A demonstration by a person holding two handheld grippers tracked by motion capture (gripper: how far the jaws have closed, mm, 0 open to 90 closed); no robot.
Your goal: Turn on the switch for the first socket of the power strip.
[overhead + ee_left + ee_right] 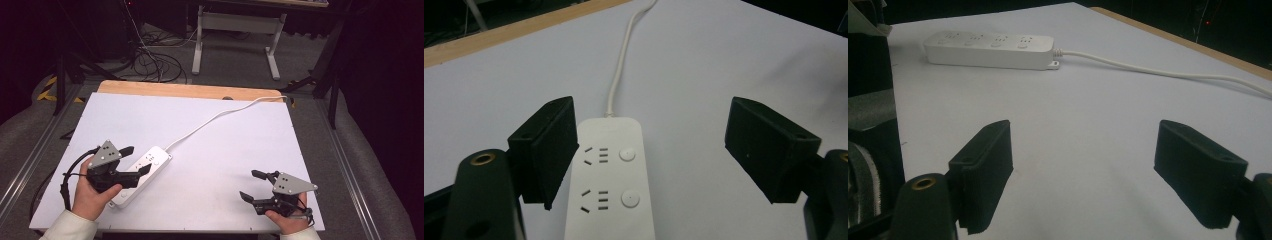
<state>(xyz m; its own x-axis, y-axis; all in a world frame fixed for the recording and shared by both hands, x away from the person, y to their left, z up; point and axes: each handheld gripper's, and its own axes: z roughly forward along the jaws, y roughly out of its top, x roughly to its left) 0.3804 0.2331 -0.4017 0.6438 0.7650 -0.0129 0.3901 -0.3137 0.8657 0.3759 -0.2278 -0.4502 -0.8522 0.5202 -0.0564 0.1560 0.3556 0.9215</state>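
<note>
A white power strip (pixel 145 167) with several sockets and round buttons lies on the white table top (pixel 225 150), at the front left. Its white cord (pixel 215 117) runs to the far edge. My left gripper (pixel 139 160) is open over the strip. In the left gripper view the strip (pixel 611 175) lies between the jaws, close beside the left finger (pixel 549 150) and well apart from the right one. My right gripper (pixel 249 185) is open at the front right with nothing between its fingers. From the right gripper view (pixel 1083 165) the strip (pixel 990 50) lies farther off.
A wooden strip (pixel 190 91) borders the table's far edge. Metal rails (pixel 30 160) run along both sides. Beyond the table stand a white desk frame (pixel 235 30) and loose cables (pixel 155 60) on the floor. Bare white surface lies between the two grippers.
</note>
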